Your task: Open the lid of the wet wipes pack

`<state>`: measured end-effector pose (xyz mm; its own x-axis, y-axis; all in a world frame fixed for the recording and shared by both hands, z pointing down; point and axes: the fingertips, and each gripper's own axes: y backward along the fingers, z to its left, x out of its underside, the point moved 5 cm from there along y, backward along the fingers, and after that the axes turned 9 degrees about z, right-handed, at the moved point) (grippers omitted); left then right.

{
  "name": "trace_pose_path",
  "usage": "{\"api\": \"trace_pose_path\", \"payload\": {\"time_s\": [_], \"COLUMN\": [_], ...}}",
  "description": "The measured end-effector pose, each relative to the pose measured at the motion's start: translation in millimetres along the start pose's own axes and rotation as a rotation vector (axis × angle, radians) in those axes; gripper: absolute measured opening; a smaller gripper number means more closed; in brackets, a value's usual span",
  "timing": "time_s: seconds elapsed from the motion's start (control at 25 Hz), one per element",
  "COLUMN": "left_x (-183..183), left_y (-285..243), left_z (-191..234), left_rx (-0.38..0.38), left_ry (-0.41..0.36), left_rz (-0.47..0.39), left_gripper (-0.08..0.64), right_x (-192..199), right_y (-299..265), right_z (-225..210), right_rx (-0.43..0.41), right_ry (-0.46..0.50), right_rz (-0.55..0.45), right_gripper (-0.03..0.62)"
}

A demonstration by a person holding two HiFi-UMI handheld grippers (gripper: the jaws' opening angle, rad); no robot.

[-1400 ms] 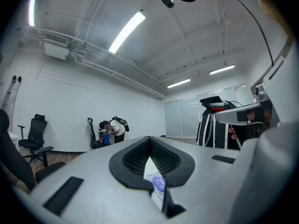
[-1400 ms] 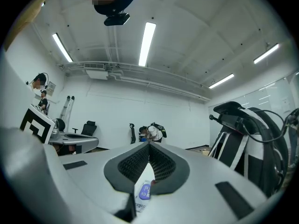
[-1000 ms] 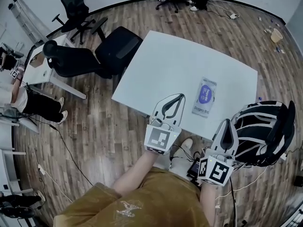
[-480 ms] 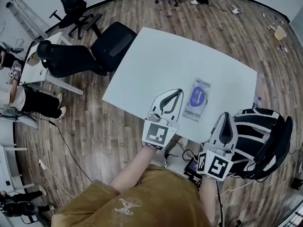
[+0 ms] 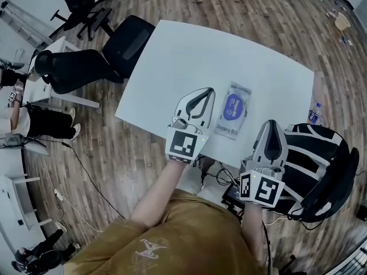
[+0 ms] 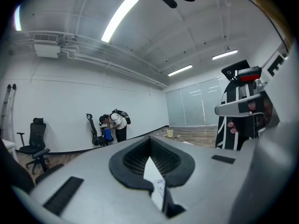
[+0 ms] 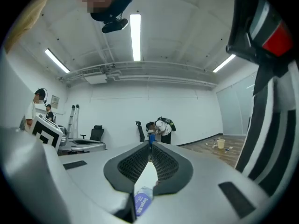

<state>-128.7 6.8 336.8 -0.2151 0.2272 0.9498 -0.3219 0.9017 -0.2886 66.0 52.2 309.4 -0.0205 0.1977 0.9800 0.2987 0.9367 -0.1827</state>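
Observation:
The wet wipes pack (image 5: 232,114) lies flat on the white table (image 5: 189,56) near its front edge, its blue oval lid (image 5: 233,106) closed. My left gripper (image 5: 210,90) hovers over the table just left of the pack, jaws shut and empty. My right gripper (image 5: 270,122) is at the table's front edge, right of the pack and nearer me, also shut and empty. In the left gripper view the gripper (image 6: 150,141) has its tips together, with a corner of the pack (image 6: 159,186) below them. The right gripper (image 7: 150,146) shows the pack (image 7: 142,202) under its shut jaws.
A black-and-white striped chair (image 5: 321,159) stands close by my right gripper. Two black office chairs (image 5: 86,67) sit left of the table. A small bottle (image 5: 314,113) stands on the floor at the table's right corner. Cables (image 5: 86,182) trail across the wooden floor.
Both grippers have moved forward and lower toward the pack. The left one has gone from the table's edge to over the table beside the pack. Jaws have stayed shut.

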Motion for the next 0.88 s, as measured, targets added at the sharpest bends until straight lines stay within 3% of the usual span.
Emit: {"api": "trace_pose_path", "payload": {"time_s": [0.12,0.28,0.48,0.6,0.68,0.88], "left_x": [8,17,56,80,92,113], "left_y": [-14,-40,-74,-88,-95,-105], "left_z": [6,9,2,0,1,-5], "left_rx": [0.054,0.158,0.295,0.371,0.411,0.478], "left_ry": [-0.022,-0.082,-0.26,-0.353,-0.367,-0.406], "left_rz": [0.026,0.069,0.193,0.259,0.298,0.351], "left_gripper": [0.006,0.006,0.006,0.006,0.006,0.006], "right_x": [10,23,50,72,85,112], "right_y": [-9,-18,-29,-37,-42,-57], "right_z": [0,-6,-7,-9,-8,-9], "right_rx": [-0.005,0.073,0.128,0.134,0.138,0.154], "right_ry": [-0.037,-0.077,-0.076,-0.145,-0.192,-0.181], "right_rz": [0.065,0.102,0.181,0.243,0.262,0.336], "right_gripper": [0.008,0.008,0.008,0.008,0.008,0.008]}}
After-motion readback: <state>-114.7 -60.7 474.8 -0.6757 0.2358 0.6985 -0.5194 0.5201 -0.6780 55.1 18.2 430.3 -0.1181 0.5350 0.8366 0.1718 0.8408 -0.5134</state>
